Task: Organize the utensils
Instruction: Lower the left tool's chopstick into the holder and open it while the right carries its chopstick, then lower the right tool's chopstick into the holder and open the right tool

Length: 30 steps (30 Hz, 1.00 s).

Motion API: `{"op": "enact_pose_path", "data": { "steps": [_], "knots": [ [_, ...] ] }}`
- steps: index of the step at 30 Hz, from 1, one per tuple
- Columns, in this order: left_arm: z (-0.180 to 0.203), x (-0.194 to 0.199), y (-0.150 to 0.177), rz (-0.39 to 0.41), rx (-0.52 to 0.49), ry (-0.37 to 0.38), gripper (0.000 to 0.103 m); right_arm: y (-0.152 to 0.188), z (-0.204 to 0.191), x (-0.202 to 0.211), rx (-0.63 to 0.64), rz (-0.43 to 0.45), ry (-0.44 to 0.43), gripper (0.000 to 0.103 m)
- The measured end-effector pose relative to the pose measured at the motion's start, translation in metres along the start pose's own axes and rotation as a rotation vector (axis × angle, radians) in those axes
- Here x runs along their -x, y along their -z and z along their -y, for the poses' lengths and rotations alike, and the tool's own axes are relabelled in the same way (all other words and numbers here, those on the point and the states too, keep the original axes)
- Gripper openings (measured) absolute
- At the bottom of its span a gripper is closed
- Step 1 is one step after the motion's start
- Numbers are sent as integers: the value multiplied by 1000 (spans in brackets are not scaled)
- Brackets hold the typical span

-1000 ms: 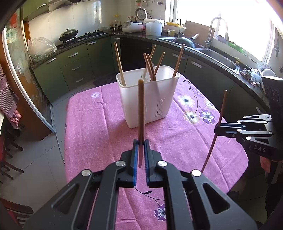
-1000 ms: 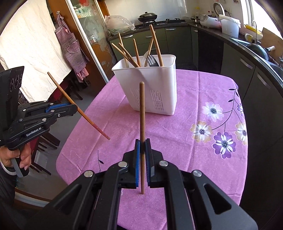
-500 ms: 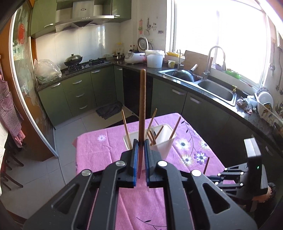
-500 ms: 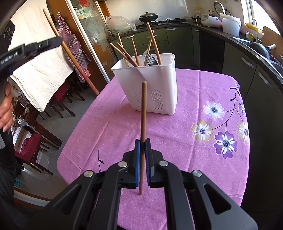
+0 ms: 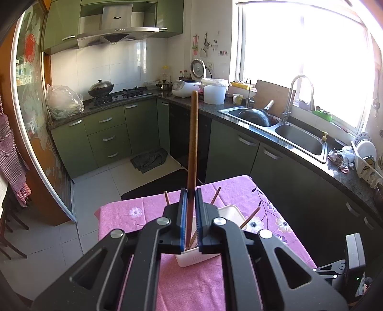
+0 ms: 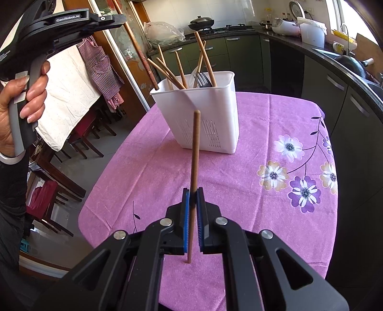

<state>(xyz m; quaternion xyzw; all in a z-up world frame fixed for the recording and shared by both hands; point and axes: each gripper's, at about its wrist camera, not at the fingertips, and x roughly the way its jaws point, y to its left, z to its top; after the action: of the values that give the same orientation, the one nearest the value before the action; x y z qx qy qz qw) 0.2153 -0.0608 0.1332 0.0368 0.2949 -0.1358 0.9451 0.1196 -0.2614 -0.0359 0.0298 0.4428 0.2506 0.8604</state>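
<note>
A white utensil holder (image 6: 203, 114) stands on the pink flowered tablecloth (image 6: 239, 181) and holds several wooden chopsticks and a black fork (image 6: 203, 80). My left gripper (image 5: 191, 196) is shut on a wooden chopstick (image 5: 192, 143) and holds it high above the holder (image 5: 229, 213); in the right wrist view this gripper (image 6: 115, 18) is at upper left and the chopstick's (image 6: 141, 55) lower tip reaches into the holder's left corner. My right gripper (image 6: 193, 195) is shut on another upright chopstick (image 6: 195, 153), above the table in front of the holder.
Green kitchen cabinets (image 5: 107, 136), a sink with a wok (image 5: 258, 117) and a stove line the far walls. Wooden chairs (image 6: 79, 134) and a hanging cloth stand left of the table. The right gripper's body (image 5: 354, 265) shows at the lower right.
My left gripper rose and moved over the holder, bringing its chopstick's tip down into the holder's left corner. My right gripper has held still with its chopstick.
</note>
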Motion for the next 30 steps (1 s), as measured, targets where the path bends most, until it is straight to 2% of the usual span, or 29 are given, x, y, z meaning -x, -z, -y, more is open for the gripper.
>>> {"op": "enact_pose_path", "data": {
  "steps": [5, 8, 9, 10, 12, 14, 18, 22, 24, 30],
  "knots": [
    [1, -22, 9, -36, 2, 3, 7, 0, 1, 2, 2, 0, -2, 7],
    [0, -37, 23, -91, -1, 5, 7, -2, 1, 6, 3, 10, -4, 7],
    [-1, -42, 30, -111, -4, 2, 9, -4, 1, 8, 4, 15, -4, 7],
    [-1, -47, 37, -134, -12, -1, 17, -5, 0, 10, 5, 21, -5, 7],
    [-1, -54, 49, -167, -22, 2, 26, -10, -1, 17, 9, 37, -3, 7],
    [-4, -54, 60, -179, -22, -1, 29, -17, 0, 25, 9, 59, 2, 7],
    [-6, -33, 76, -145, -9, 16, 36, -44, 0, 50, 15, 133, 32, 7],
    [0, -3, 93, -85, -33, 16, 50, -85, 6, 79, 7, 225, 64, 7],
    [5, 10, 101, -67, -52, 16, 51, -108, 13, 90, -11, 270, 83, 7],
    [18, 39, 119, 8, -114, -5, 71, -167, 29, 102, -67, 378, 110, 7]
  ]
}}
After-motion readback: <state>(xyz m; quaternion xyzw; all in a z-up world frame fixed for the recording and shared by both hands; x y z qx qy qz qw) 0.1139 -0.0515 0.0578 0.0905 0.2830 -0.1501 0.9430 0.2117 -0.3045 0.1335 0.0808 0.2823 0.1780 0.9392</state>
